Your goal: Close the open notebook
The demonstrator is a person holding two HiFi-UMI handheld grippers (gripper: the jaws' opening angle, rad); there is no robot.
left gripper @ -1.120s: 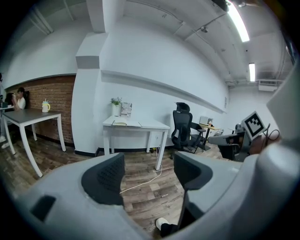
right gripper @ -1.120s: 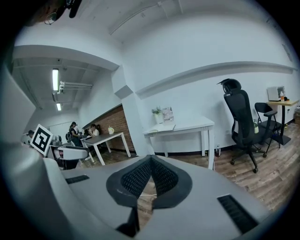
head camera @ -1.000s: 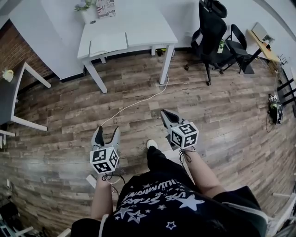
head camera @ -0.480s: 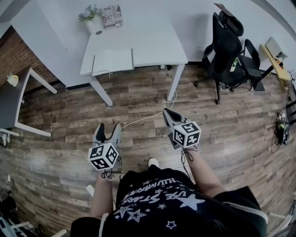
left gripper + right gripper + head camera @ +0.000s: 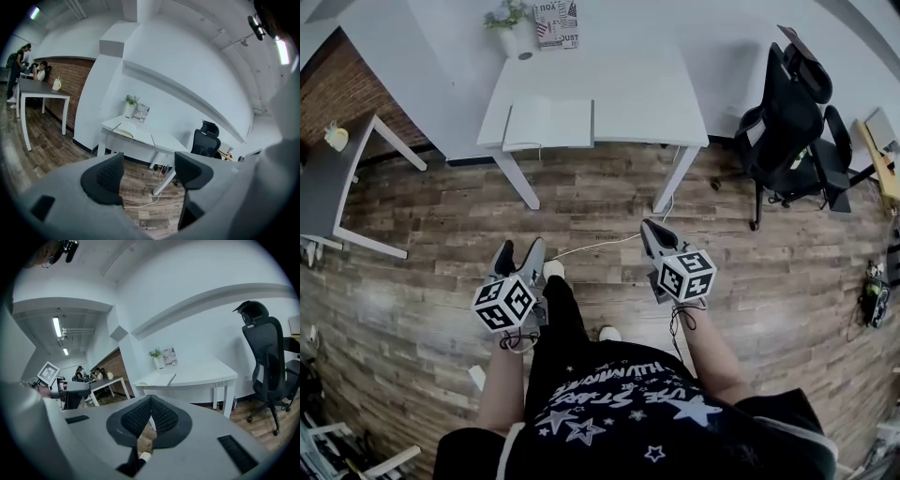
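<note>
We are standing on a wooden floor (image 5: 769, 281) and holding 2 grippers out in front of us, well short of a white desk (image 5: 637, 94). The open notebook (image 5: 548, 123) is lying flat on that desk, near its front edge and toward its left end, with both pages facing up. Nothing is touching it. Behind it, a potted plant (image 5: 511, 21) and a printed sign (image 5: 556, 21) are standing side by side at the back of the desk, against the wall.

We are holding the left gripper (image 5: 517, 255) with its jaws spread wide. In the left gripper view its 2 black pads (image 5: 103, 178) are standing well apart. Only floor, a white cable (image 5: 143, 205) and a desk leg are showing between them, so it is gripping nothing. The right gripper (image 5: 652, 232) is pointing toward the desk as well. In the right gripper view its jaws are meeting tip to tip, and they are holding nothing.

A black office chair (image 5: 797, 112) is standing to the right of the desk. A dark table (image 5: 328, 187) is sitting well off to the left, beside a brick wall (image 5: 319, 89).
</note>
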